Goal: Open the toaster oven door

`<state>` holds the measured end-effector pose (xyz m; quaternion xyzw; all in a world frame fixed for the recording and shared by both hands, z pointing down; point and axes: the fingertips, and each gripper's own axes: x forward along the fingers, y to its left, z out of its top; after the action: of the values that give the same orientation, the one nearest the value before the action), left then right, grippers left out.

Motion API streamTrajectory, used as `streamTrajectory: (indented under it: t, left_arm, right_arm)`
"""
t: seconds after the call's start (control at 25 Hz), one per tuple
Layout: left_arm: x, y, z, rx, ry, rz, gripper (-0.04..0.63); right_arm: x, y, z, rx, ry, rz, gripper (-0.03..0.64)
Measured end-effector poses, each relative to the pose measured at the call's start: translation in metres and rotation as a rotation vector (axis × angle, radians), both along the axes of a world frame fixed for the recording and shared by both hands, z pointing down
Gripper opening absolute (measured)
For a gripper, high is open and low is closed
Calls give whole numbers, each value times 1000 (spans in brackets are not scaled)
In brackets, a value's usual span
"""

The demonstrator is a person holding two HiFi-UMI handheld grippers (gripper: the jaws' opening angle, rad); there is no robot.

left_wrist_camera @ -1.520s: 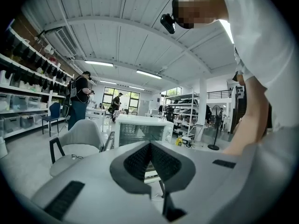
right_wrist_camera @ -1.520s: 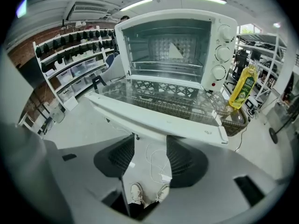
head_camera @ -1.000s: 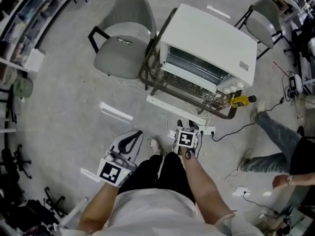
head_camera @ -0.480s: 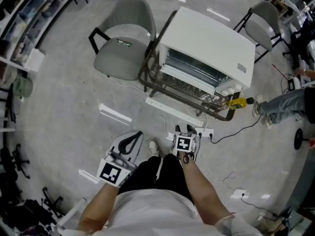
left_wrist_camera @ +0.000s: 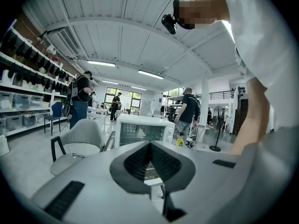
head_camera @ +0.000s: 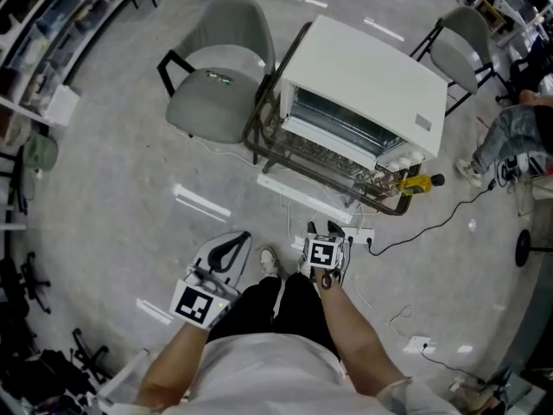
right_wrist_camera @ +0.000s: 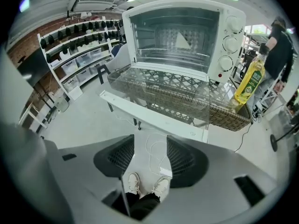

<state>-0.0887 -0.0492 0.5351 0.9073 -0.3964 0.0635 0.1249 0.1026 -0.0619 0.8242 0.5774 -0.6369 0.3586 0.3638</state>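
Grey plastic left gripper (head_camera: 233,245): jaws closed tip to tip, empty, held near level. Grey plastic right gripper (head_camera: 322,227): jaws apart, empty, pointed steeply downward. Bare forearms extended forward.

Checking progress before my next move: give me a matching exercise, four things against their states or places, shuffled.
1. toaster oven door
2. left gripper
3. right gripper
4. yellow oil bottle

A. jaws apart, nothing between them
B. folded down, open
C. stands beside the knobs
D. jaws together

Pairs: 1-B, 2-D, 3-A, 4-C
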Motion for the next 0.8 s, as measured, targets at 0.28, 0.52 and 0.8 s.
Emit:
streamTrajectory:
  t: [0.28, 0.52, 0.8]
  left_arm:
    - [0, 1, 0, -5, -1, -8, 16]
    - [2, -1, -8, 17, 6, -2, 17]
    - [16, -10, -27, 51, 35, 13, 16]
  right_arm:
    - [3, -5, -2, 6, 1, -4, 233]
    - [5, -8, -16, 34, -3, -8, 180]
    - [13, -37, -60, 134, -68, -13, 129]
